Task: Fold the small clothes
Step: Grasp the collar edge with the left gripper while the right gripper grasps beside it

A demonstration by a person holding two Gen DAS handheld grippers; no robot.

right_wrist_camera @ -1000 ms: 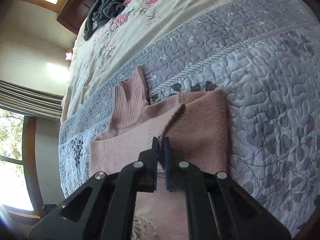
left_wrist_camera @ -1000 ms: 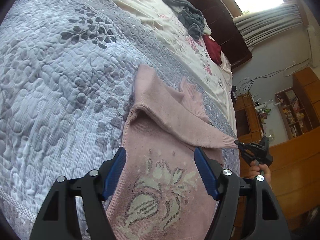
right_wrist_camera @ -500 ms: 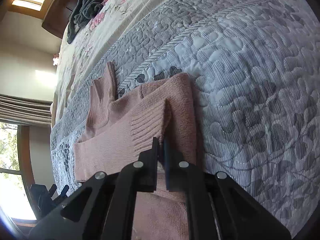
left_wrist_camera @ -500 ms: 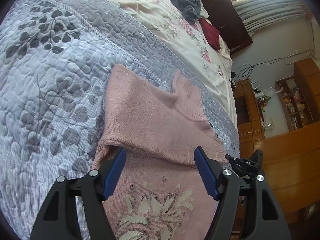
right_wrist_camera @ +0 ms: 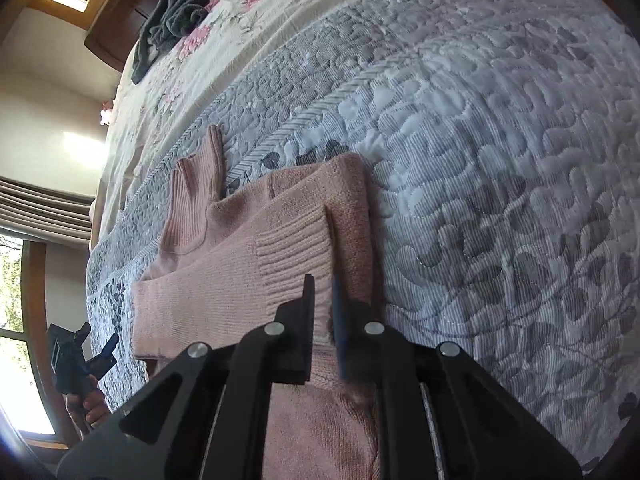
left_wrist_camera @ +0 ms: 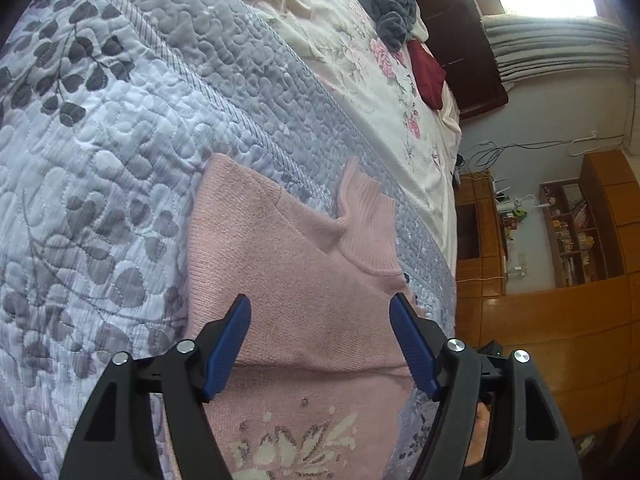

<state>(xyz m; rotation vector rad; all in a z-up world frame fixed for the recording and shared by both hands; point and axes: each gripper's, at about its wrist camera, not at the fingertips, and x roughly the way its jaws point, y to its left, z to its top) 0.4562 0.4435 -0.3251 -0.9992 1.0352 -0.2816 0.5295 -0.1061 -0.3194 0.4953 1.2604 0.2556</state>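
A pink knit sweater [left_wrist_camera: 300, 280] with a cream flower pattern lies flat on the grey quilted bedspread [left_wrist_camera: 100, 160], its ribbed collar [left_wrist_camera: 368, 220] pointing up the bed. My left gripper [left_wrist_camera: 320, 304] hovers open above the chest, with nothing between its blue pads. From the right wrist view, one sleeve is folded across the sweater [right_wrist_camera: 224, 292]. Its ribbed cuff [right_wrist_camera: 292, 248] reaches the far side edge. My right gripper [right_wrist_camera: 322, 280] is shut on the lower corner of that cuff. The left gripper [right_wrist_camera: 80, 356] and the hand holding it show at the bed's edge.
A grey garment [left_wrist_camera: 388, 0] and a dark red one [left_wrist_camera: 428, 72] lie on the floral sheet near the dark headboard [left_wrist_camera: 460, 20]. Wooden cabinets and shelves [left_wrist_camera: 576, 232] stand beyond the bed. Open quilt [right_wrist_camera: 500, 160] spreads beside the sweater.
My right gripper has carried the cuff across the sweater, and the sleeve now lies flat over the chest. My left gripper has moved up the sweater toward the collar, still open.
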